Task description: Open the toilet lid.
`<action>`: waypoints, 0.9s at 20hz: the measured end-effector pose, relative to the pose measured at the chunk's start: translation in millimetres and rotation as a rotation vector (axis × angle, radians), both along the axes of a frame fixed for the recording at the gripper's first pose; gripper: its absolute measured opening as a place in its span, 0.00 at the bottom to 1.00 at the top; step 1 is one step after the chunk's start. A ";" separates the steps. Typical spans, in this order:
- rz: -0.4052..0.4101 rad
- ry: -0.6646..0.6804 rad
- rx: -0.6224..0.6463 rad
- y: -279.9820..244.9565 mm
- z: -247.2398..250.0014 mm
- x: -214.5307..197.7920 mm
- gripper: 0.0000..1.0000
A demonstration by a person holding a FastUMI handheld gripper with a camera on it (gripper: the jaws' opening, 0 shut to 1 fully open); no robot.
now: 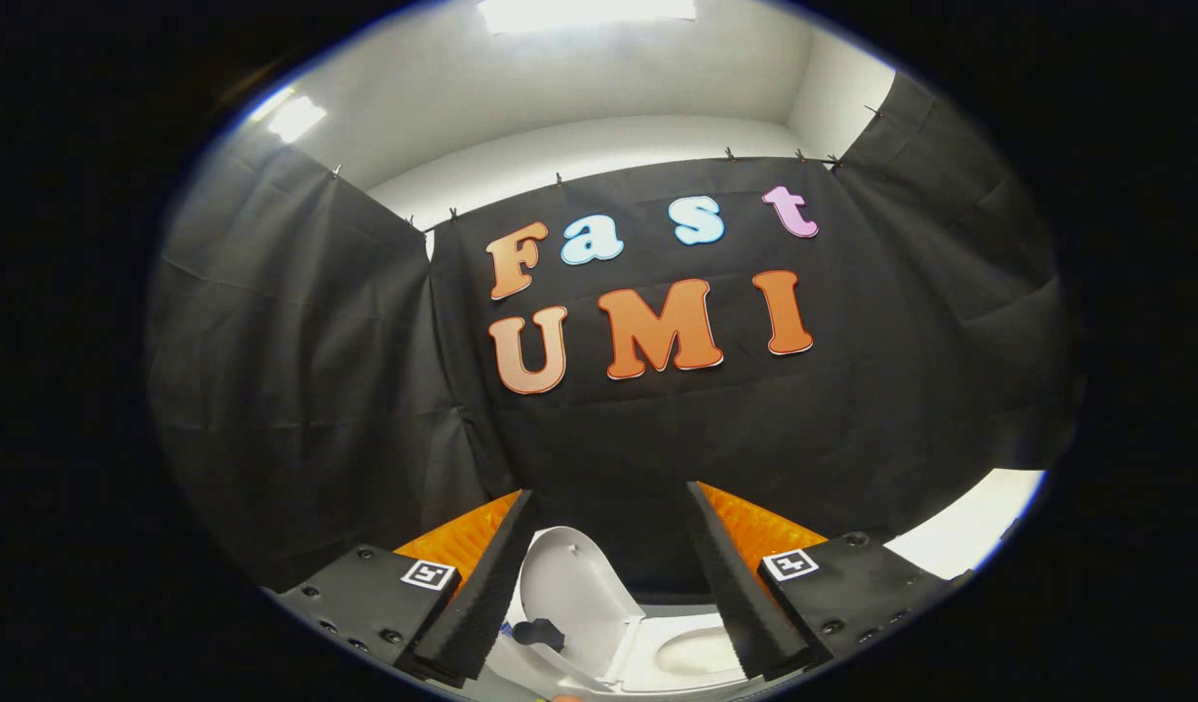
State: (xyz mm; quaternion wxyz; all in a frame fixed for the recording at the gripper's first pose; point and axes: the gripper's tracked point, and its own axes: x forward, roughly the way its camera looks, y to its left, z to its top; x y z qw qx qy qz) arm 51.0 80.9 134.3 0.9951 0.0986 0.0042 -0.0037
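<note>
A white toilet sits low between my two fingers. Its lid (571, 585) stands raised and tilted back toward the left finger, with a small dark bumper on its underside. Beside the lid, the white seat ring (691, 651) and the bowl opening lie uncovered, close to the right finger. My gripper (608, 546) is open, its fingers wide apart, nothing held between them. The fingers hang above the toilet and touch neither lid nor seat.
Black cloth walls close in the booth on three sides just beyond the toilet. A pale floor patch (969, 526) shows to the right of the right finger. Ceiling lights glow overhead.
</note>
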 end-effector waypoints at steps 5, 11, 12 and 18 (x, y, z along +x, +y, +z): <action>-0.005 -0.007 -0.001 -3.8 6.2 -1.8 0.98; -0.002 -0.005 -0.013 -0.5 6.5 -1.5 0.98; 0.000 0.000 -0.016 0.4 4.3 -0.5 0.98; 0.001 0.012 -0.035 3.1 3.3 0.1 0.98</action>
